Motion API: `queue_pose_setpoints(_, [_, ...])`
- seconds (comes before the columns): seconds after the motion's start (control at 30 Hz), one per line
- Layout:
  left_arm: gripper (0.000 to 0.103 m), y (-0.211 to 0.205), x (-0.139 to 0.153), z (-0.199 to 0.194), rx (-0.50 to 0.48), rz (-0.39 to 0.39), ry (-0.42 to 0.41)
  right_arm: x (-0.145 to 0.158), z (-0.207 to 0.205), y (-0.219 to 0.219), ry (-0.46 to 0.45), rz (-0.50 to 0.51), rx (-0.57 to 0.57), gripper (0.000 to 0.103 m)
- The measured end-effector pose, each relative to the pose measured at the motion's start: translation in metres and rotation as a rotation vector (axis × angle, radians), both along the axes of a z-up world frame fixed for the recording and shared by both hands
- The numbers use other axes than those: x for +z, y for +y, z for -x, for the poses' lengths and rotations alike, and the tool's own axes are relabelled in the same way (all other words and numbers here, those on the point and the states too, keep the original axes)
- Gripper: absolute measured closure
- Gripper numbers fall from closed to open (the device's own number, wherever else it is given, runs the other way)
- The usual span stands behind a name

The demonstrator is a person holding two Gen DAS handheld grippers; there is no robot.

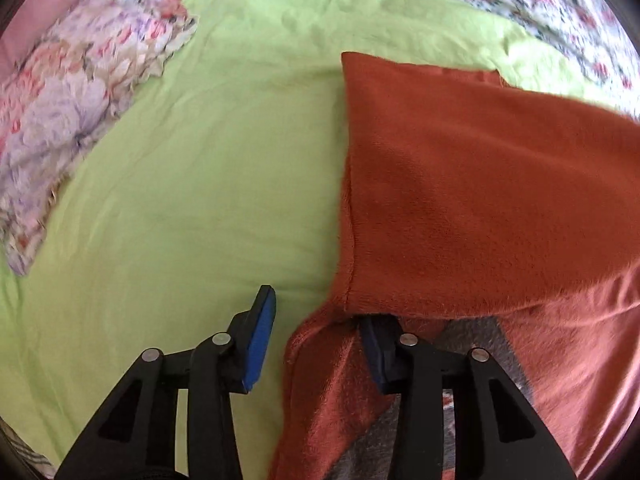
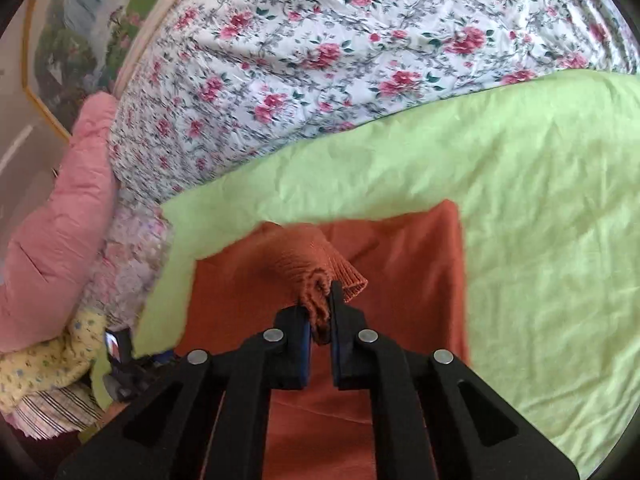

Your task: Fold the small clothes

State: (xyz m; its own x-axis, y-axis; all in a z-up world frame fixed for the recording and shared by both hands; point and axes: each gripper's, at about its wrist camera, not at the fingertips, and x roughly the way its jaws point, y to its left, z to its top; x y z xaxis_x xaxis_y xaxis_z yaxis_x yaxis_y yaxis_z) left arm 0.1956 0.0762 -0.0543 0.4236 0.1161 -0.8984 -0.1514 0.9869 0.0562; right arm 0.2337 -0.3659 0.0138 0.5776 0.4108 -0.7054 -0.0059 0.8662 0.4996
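Note:
A rust-orange fleece garment (image 1: 480,184) lies on the green sheet (image 1: 192,168), folded over itself, with its left edge straight. My left gripper (image 1: 320,312) stands open at the garment's near left corner. Its left blue pad (image 1: 260,344) is over bare sheet, and its right finger (image 1: 380,356) is tucked under a hanging fold. In the right wrist view my right gripper (image 2: 322,304) is shut on the garment's ribbed cuff (image 2: 320,268) and holds it bunched above the flat garment (image 2: 400,272).
A rose-print bedsheet (image 2: 320,48) lies beyond the green sheet (image 2: 540,200). A pale floral cushion (image 1: 72,112) sits at the left. A pink pillow (image 2: 60,240), a yellow patterned cloth (image 2: 48,364) and a striped cloth (image 2: 60,412) are piled at the left edge.

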Motion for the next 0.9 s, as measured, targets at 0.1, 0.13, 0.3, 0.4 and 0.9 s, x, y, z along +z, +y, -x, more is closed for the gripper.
queue_pose_setpoints(0.1, [0.064, 0.002, -0.003, -0.002, 0.013, 0.032, 0.004, -0.047, -0.001, -0.007, 0.189, 0.089, -0.009, 0.095])
queue_pose_setpoints(0.13, [0.064, 0.004, -0.002, -0.003, 0.022, 0.048, 0.005, -0.059, 0.003, -0.009, 0.236, 0.113, -0.013, 0.095])
queue_pose_setpoints(0.3, [0.063, 0.010, -0.006, -0.006, 0.053, 0.114, 0.013, -0.042, 0.025, -0.001, 0.104, 0.206, -0.028, 0.095])
queue_pose_setpoints(0.4, [0.062, 0.010, -0.005, -0.008, 0.033, 0.109, 0.028, -0.074, 0.016, -0.002, 0.283, 0.265, -0.003, 0.089])
queue_pose_setpoints(0.9, [0.049, 0.018, 0.045, -0.025, -0.091, 0.334, -0.015, -0.037, -0.014, -0.010, 0.170, 0.191, -0.084, 0.057])
